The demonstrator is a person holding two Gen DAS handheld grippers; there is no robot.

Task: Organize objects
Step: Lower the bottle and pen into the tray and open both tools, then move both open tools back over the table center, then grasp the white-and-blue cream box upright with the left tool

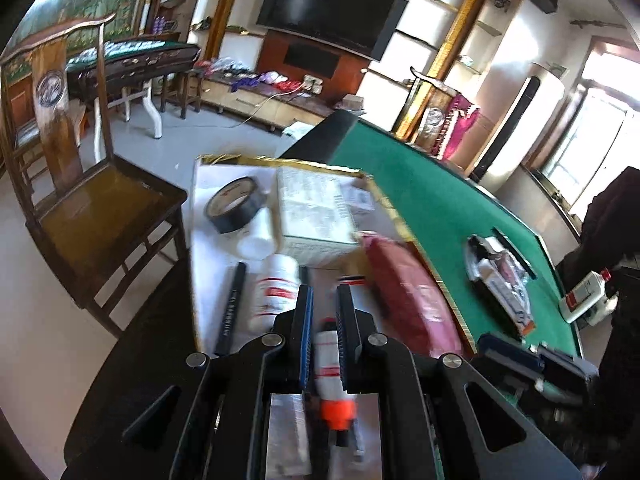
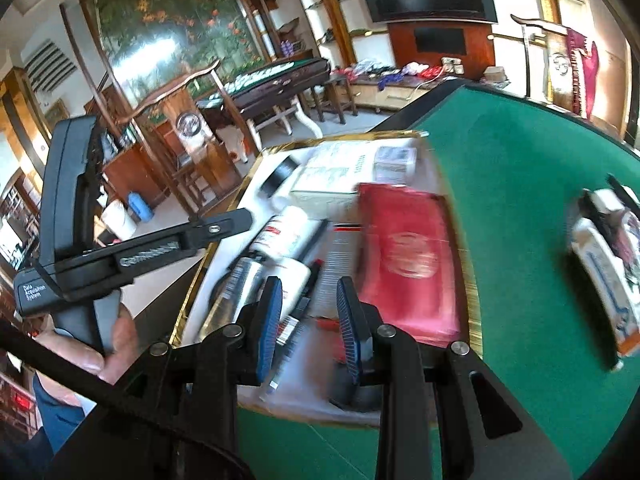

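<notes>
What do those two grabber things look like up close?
Both are black. The left gripper and the right gripper each have two fingers with ribbed blue pads, joined to angular black arms by round silver bolts. In the right wrist view, the left one has a chunky black handle with a white label reading "Data Acquisition System", and a dark blue sleeve shows below.

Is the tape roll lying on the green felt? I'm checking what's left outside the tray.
No, the tape roll lies inside the gold-rimmed tray, beside the white box.
</notes>
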